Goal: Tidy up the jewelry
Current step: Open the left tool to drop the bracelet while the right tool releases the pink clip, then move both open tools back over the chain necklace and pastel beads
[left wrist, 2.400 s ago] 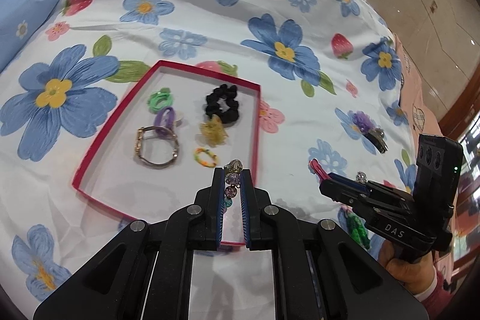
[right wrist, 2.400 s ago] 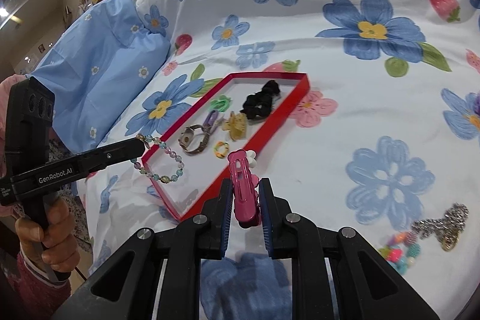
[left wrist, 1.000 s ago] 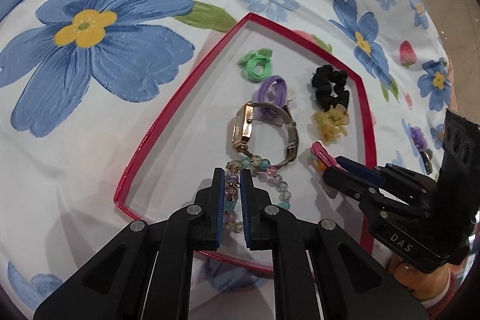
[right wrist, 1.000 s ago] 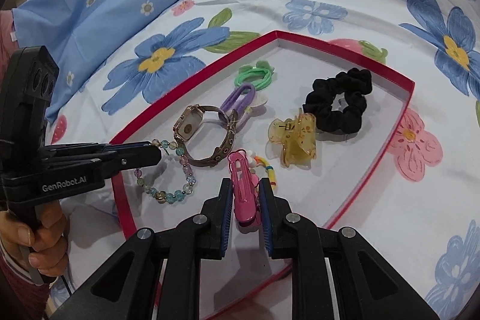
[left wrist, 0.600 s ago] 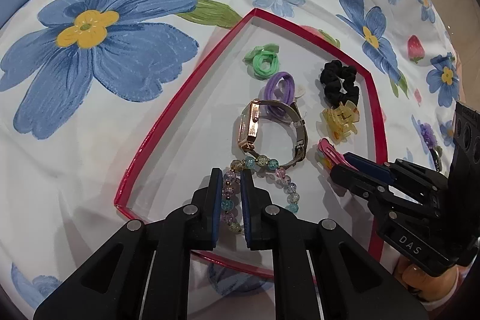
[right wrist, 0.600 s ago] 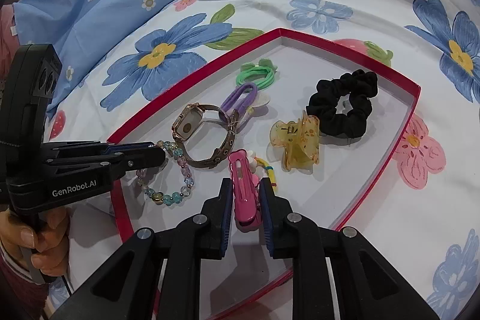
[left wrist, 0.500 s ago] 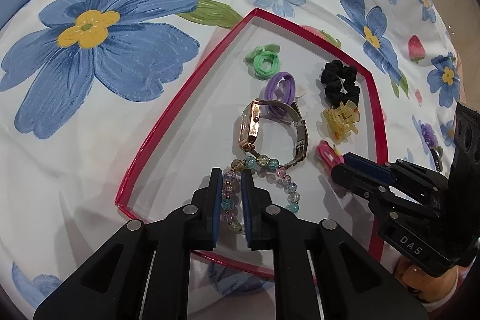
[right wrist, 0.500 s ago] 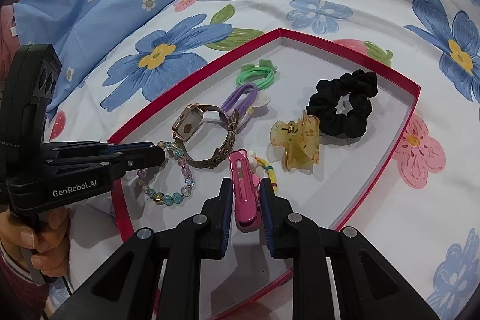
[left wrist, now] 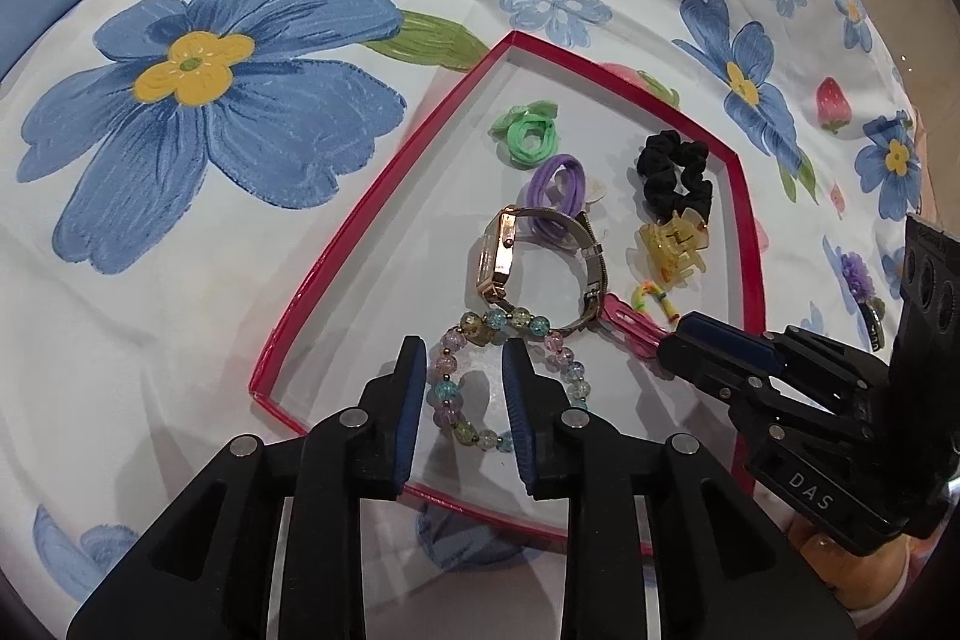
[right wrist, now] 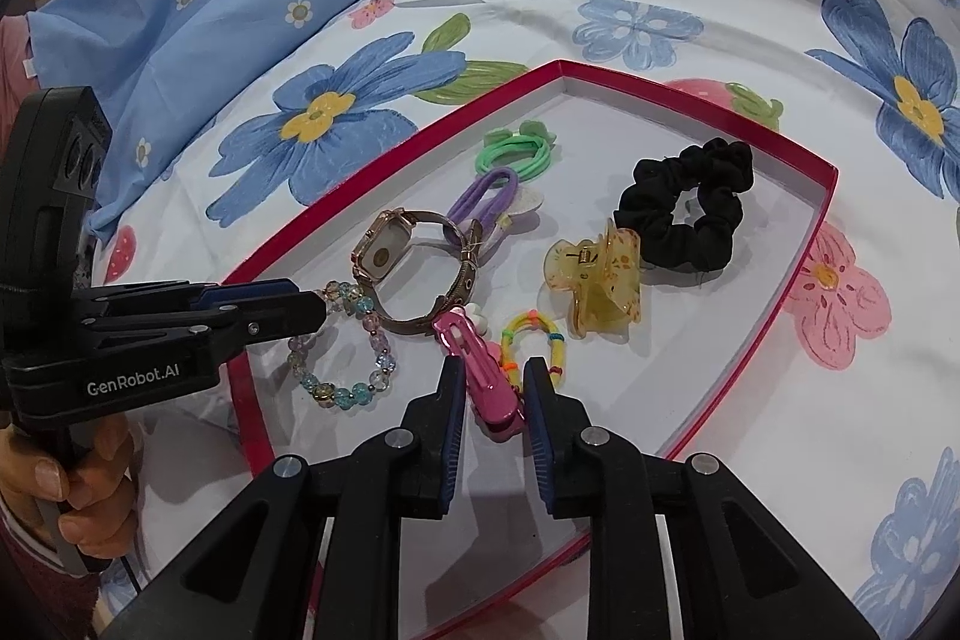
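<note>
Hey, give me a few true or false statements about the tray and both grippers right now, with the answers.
1. The left gripper is open, and the bead bracelet lies in the tray. True.
2. The scrunchie lies on the bedsheet outside the tray. False: it is inside the tray.
3. The pink clip sits between the right gripper's open fingers. True.
4. The watch is held by the right gripper. False: it lies in the tray.

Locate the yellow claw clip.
In the right wrist view, the yellow claw clip lies inside the red tray, right of centre, beside the black scrunchie.
</note>
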Motion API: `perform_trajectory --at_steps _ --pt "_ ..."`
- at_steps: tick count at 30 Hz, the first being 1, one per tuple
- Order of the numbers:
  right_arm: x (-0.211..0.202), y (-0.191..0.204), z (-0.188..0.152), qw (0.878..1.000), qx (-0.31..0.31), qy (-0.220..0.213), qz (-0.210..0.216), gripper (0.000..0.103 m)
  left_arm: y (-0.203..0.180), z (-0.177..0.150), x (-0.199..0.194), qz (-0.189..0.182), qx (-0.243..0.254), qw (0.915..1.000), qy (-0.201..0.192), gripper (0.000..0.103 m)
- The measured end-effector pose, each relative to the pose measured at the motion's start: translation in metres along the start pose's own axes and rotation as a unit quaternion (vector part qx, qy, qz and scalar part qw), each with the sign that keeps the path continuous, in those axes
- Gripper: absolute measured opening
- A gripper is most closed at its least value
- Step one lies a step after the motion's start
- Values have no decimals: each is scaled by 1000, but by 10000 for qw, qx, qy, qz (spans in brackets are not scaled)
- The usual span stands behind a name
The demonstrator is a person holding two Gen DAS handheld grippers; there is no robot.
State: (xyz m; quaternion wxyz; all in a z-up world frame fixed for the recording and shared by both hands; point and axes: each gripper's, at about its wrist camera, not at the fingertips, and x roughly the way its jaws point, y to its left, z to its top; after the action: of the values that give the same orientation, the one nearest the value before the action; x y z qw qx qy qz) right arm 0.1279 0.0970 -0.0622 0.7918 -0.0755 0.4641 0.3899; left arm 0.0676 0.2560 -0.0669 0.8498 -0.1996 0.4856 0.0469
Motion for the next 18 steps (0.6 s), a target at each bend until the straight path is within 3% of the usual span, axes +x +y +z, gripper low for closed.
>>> perform_trajectory --at_steps 3,7,12,18 --pt "-8 -1 -1 9999 86 -94 90 23 -1 -1 -8 -8 -11 10000 -77 34" --pt "-29 -3 -2 9990 222 -310 240 41 -8 -3 -20 -40 -13 9998 -172 40" --pt "-66 -7 -13 9966 388 -658 308 47 -19 -10 -37 -175 -22 9994 -307 47" --pt "-106 -26 -41 9929 706 -941 189 47 -48 -25 -46 -368 222 9987 -261 47"
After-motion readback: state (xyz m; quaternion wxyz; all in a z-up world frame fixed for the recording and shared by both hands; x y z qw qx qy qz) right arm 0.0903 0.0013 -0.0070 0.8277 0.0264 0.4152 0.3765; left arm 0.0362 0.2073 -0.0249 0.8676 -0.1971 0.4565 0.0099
